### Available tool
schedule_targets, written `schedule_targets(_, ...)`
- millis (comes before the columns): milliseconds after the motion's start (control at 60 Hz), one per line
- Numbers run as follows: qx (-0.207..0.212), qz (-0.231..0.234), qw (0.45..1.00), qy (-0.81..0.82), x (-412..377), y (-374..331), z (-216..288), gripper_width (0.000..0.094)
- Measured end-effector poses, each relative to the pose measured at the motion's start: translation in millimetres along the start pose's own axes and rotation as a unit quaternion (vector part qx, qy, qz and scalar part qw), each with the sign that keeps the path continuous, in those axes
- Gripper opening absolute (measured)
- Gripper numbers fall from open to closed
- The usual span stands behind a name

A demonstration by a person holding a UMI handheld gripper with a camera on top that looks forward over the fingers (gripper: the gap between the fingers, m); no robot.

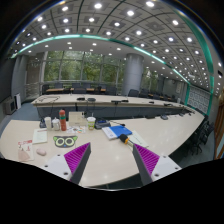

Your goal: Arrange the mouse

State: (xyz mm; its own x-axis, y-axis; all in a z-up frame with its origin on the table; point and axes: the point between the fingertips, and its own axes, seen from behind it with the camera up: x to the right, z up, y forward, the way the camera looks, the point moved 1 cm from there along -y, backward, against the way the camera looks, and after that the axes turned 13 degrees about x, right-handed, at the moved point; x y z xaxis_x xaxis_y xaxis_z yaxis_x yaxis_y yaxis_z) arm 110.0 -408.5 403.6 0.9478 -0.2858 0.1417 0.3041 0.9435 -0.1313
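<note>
Currently the gripper [106, 160] is spread wide with nothing between its purple pads [76, 157], hovering over a pale table [110, 160]. No mouse can be made out, and no writing is legible. Beyond the fingers sit bottles [60, 121], a cup [91, 123] and blue papers [119, 130].

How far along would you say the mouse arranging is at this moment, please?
Nothing looks done yet. The tool is open and empty, hovering above the pale wooden table. No mouse is clearly visible; only a blue flat item and small bottles lie beyond the fingers. Finding, gripping and placing the mouse all remain.
</note>
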Motion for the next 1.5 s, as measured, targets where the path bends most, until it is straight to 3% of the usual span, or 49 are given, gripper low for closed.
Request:
schedule_targets(133,-0.018,0.005,1.000,0.004,-8.5,-0.5,-18.7,0.0854)
schedule_targets(400,-0.066,0.027,0.997,-0.003,-87.1,19.6,-120.2,0.0852)
schedule_targets(767,-0.134,0.107,0.984,0.044,-337.6,24.9,-260.1,0.0858)
schedule_targets(1083,-0.138,0.174,0.975,0.008,-497.9,97.7,-292.9,0.0858)
schedule_targets(1500,-0.144,0.191,0.971,-0.029,-565.0,211.0,-305.2,0.0851)
